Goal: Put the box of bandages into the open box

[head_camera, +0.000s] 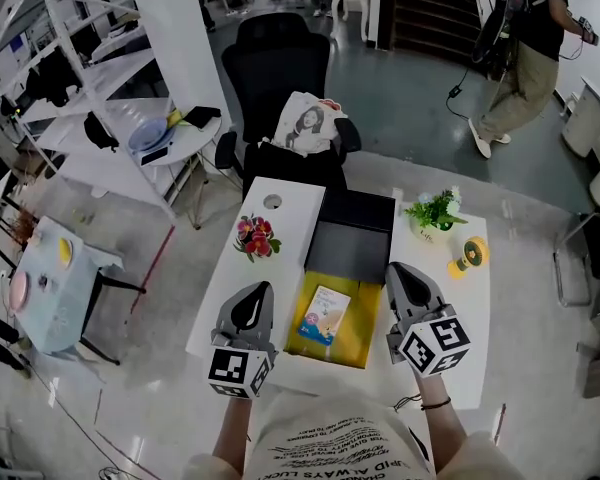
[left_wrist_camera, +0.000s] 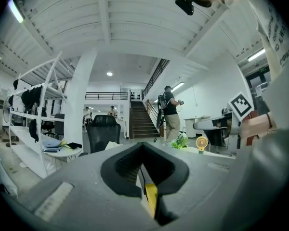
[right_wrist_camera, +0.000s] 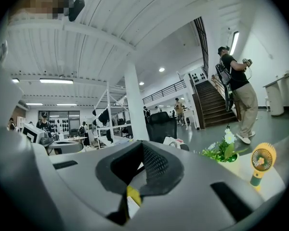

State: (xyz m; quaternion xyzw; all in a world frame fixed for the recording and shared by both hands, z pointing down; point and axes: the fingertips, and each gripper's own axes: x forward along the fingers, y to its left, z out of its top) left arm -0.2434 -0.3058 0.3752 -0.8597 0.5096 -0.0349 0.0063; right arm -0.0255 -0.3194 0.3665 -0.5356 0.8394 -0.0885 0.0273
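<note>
- The left gripper [head_camera: 252,298] hangs over the near edge of the white table [head_camera: 472,303], left of the boxes, with its jaws pressed together and nothing between them
- Toward the table's left edge lies a red and pink bunch of flowers [head_camera: 256,236]. I judge that a wide swing of this gripper could sweep it aside
- The small white and blue cardboard box of bandages [head_camera: 325,315] lies flat, printed face up, on a yellow rectangular tray [head_camera: 358,340] at the middle of the near edge
- Its long axis runs from the near edge to the far edge, the far end leaning slightly toward the right edge
- A black rectangular open box [head_camera: 352,238] touches the tray's far side. I cannot tell whether the yellow and black parts are halves of one case
- Lying flat, the box of bandages offers only its thin side edges. Jaws lowered while shut would probably push it along the tray, and an off-centre pinch could let it swing and drop
- The right gripper [head_camera: 405,283] hangs over the near edge, right of the tray, with its jaws closed and empty
- Toward the right edge stand a small green potted plant [head_camera: 435,211] and a yellow round fan [head_camera: 470,256], which a careless reach could knock over
</note>
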